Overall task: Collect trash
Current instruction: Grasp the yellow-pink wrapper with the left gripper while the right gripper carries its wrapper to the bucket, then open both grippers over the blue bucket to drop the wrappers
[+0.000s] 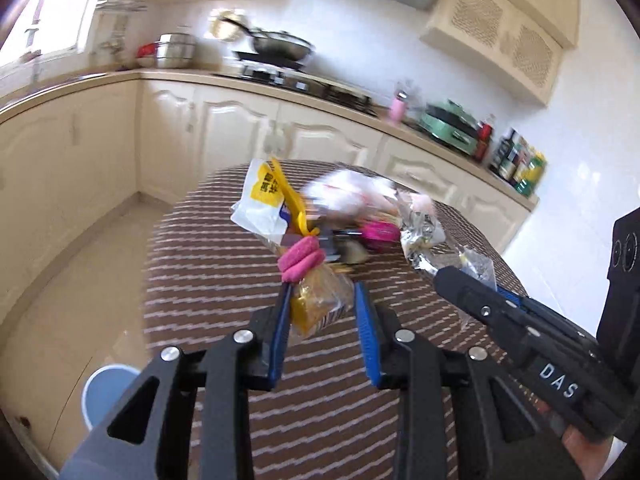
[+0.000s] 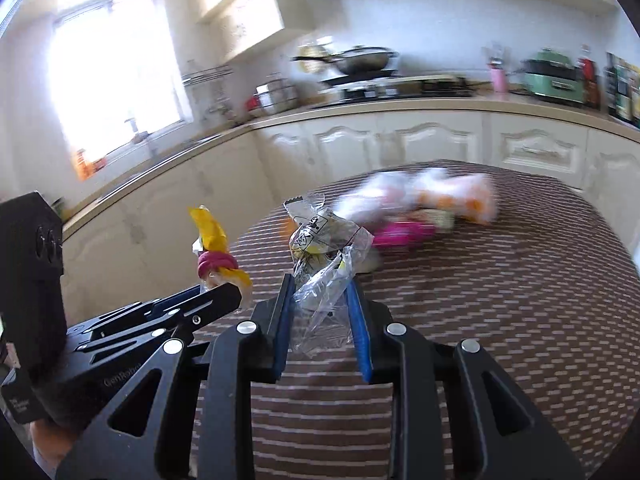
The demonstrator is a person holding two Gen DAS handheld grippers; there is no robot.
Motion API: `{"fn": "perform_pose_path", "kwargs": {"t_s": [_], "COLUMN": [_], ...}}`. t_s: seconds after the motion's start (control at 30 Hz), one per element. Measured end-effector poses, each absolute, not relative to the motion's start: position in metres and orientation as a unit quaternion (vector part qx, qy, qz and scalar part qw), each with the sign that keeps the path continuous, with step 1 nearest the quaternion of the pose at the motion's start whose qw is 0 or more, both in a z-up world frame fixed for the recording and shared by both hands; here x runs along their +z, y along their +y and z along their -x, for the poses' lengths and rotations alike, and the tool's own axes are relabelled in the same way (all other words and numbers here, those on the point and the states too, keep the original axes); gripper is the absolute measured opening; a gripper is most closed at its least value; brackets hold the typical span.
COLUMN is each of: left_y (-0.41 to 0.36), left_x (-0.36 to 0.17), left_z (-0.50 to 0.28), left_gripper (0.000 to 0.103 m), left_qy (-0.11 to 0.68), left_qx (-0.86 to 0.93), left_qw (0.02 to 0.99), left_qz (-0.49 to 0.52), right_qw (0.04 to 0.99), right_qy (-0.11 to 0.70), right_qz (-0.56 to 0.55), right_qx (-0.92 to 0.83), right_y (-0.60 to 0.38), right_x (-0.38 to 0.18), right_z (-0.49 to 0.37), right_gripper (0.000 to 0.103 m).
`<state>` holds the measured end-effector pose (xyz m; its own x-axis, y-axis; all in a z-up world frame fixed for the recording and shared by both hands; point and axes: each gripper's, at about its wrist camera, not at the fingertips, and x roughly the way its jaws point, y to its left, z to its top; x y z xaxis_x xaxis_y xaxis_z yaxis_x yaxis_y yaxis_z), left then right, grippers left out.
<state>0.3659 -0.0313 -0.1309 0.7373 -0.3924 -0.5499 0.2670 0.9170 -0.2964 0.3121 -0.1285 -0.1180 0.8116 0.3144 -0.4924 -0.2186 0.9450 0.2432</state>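
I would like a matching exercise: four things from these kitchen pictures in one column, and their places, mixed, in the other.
Things:
1. clear wrapper
2. bag tied with pink band
3. wok
4. blue bin

Places:
A. on the floor beside the table
B. between the right gripper's fingers
C. on the stove
D. between the left gripper's fingers

Pairs: 1-B, 2-D, 3-C, 4-A
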Motion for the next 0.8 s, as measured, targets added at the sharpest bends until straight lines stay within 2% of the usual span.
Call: {"fn": "perform_pose_path", "kwargs": {"t_s": [0.23, 0.47, 0.67, 0.8], "left_y": [0.083, 0.181, 0.229, 0.245], "left_x": [-0.156, -0.222, -0.279, -0.3], "left_z": [-0.341, -0.332, -0.348, -0.368], "left_gripper": [0.03, 0.03, 0.032, 0.037], "left_qy": [0.335, 0.39, 0.434, 0.44], "left_qx": [-0.083, -0.013, 0.013, 0.016], "left_qw": [0.929, 0.903, 0.875, 0.869], "left_qz": [0.137, 0.179, 0.214, 0.227], "right_qw": [0.919, 0.882, 0.861, 0.857], "right_qy": [0.304, 0.356, 0.402, 0.418], "right_qz": [-0.046, 0.005, 0.028, 0.033], "right_qx": [0.246, 0.309, 0.311, 0.3], "right_y": [-0.015, 0.089, 0.139, 0.151], "right_x": [-0.134, -0.18, -0.23, -0.251], "right_z": [-0.315, -0.331, -0.362, -0.379], "right_gripper": [0.025, 0.025, 0.025, 0.025]}}
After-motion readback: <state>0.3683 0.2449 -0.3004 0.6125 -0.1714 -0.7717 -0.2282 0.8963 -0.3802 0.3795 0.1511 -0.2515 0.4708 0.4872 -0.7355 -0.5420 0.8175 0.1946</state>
